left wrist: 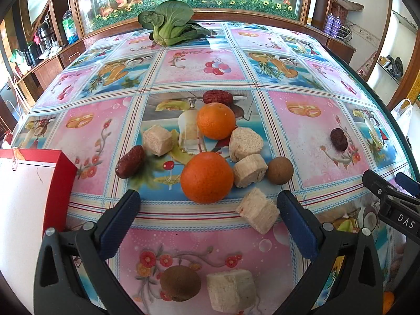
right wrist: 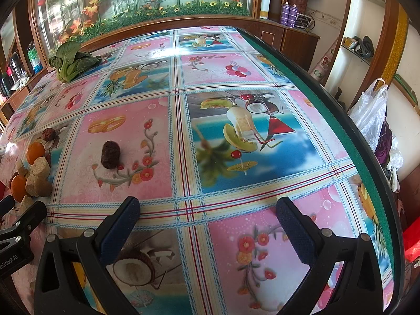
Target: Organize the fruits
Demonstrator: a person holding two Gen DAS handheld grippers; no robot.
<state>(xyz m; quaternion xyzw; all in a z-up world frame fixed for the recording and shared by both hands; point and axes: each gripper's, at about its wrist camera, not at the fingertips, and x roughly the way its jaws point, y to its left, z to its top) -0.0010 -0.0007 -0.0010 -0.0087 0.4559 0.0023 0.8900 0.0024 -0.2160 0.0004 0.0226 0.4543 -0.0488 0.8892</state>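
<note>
- Left gripper (left wrist: 208, 219) is held wide open and empty above the table's near edge; right gripper (right wrist: 207, 219) likewise, spread over bare tablecloth (right wrist: 236, 78).
- Red box (left wrist: 56, 181) at the near left edge looks unfilled.
- Near orange (left wrist: 206, 177), far orange (left wrist: 215, 120), red dates (left wrist: 130, 161), longan (left wrist: 279, 167) and pale cubes (left wrist: 257, 214) are clustered mid-table.
- Lone date (right wrist: 110, 155) lies apart.
- Bok choy (left wrist: 170, 25) sits at the far edge.
- Sorting is judged barely begun.
</note>
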